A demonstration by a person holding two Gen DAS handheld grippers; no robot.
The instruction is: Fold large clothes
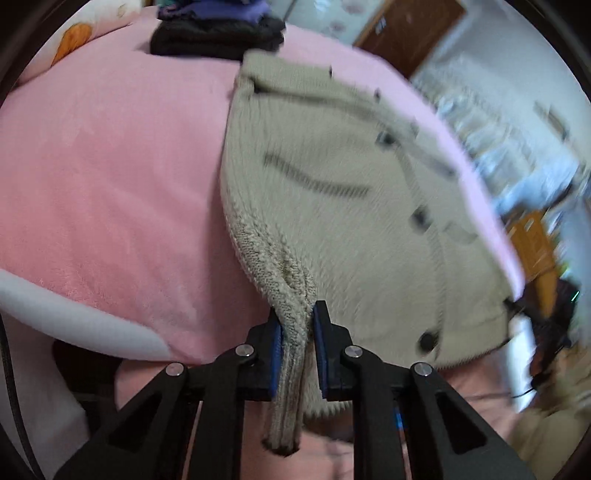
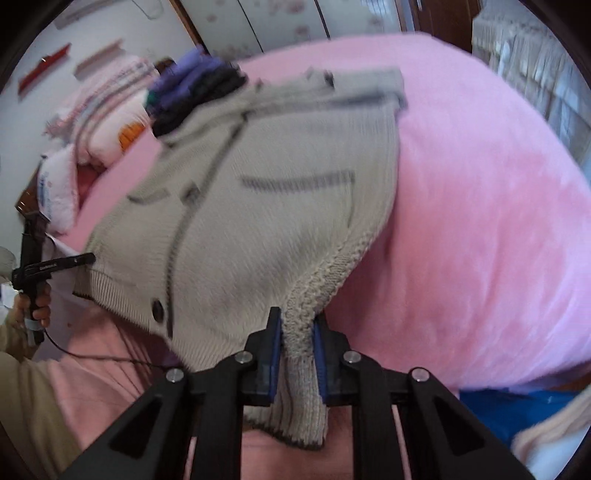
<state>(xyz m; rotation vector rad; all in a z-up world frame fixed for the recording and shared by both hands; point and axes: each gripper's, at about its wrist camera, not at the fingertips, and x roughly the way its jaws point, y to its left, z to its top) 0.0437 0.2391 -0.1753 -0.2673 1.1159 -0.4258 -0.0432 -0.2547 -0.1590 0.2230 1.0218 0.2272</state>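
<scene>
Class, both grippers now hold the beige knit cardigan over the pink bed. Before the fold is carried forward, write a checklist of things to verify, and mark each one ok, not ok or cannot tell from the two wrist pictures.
1. Left gripper shut on the cardigan's ribbed hem corner: ok.
2. Right gripper shut on the opposite ribbed corner: ok.
3. Knit bunched deep between the blue pads, not at the tips only: ok.
4. Pink blanket bare beside the cardigan: ok.
5. Stack of folded dark clothes clear of the cardigan's far end: not ok, it touches or overlaps there.
6. Sleeves lying flat: cannot tell, the pictures are blurred.
</scene>
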